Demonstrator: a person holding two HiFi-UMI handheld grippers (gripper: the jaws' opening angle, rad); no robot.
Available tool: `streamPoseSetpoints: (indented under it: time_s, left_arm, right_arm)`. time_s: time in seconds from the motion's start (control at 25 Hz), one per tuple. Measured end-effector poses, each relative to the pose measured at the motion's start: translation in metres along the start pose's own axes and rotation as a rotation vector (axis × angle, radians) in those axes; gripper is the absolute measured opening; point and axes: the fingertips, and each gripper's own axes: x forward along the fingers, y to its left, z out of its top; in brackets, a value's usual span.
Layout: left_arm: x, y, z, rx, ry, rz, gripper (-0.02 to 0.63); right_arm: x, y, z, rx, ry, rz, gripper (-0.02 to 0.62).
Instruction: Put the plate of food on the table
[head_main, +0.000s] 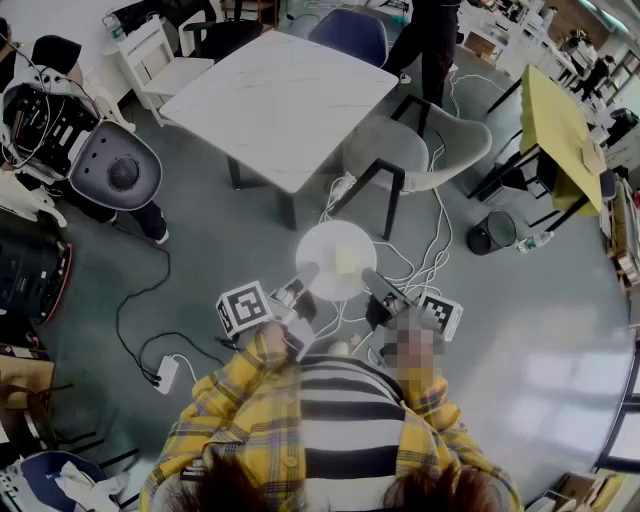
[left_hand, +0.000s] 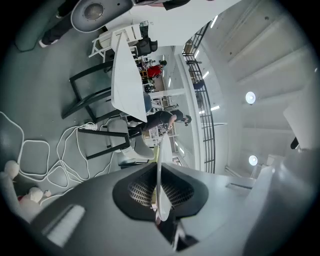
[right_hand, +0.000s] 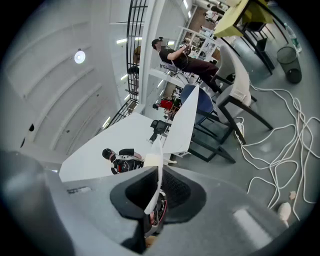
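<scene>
Plate (head_main: 322, 272) carrying a pale yellow piece of food (head_main: 346, 260), hovering over the grey floor (head_main: 200, 290) near the white table (head_main: 270, 100), left gripper (head_main: 303, 278) pinching its left rim, right gripper (head_main: 372, 280) pinching its right rim.

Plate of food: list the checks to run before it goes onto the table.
1. Left hand-held gripper clamped on the plate rim: ok.
2. Right hand-held gripper clamped on the opposite rim: ok.
3. Food resting on the plate: ok.
4. Plate over the table: not ok, it hangs over the floor.
5. Table top free where it would land: ok.
6. Walking path: not ok, cables lie on the floor ahead.
</scene>
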Motion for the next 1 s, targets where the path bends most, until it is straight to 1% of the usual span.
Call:
streamPoseSetpoints:
  time_s: [0.12,0.28,0.8,0.92,1.0]
  left_arm:
    - [0.002,0.0,-0.002,0.003,0.005,-0.001,0.006]
    - [0.003,0.0,-0.003,0.002,0.013,0.0,0.006]
    - [0.001,-0.001,-0.007,0.003,0.016,0.005,0.006]
    - [-0.001,-0.002,-0.004,0.001,0.008,0.003,0.006]
    - [-0.004,-0.001,0.0,-0.001,0.005,0.003,0.006]
  right_arm:
    - [-0.003,-0.003,0.002,-0.013,-0.002,-0.008,0.023]
    - [-0.006,-0.008,0.001,0.003,-0.008,-0.039,0.023]
    - [-0.005,0.0,0.001,-0.031,-0.012,0.005,0.025]
    - [-0.002,0.004,0.0,-0.022,-0.019,0.011,0.029]
    - [0.0,0.003,-0.002,-0.009,-0.022,0.001,0.031]
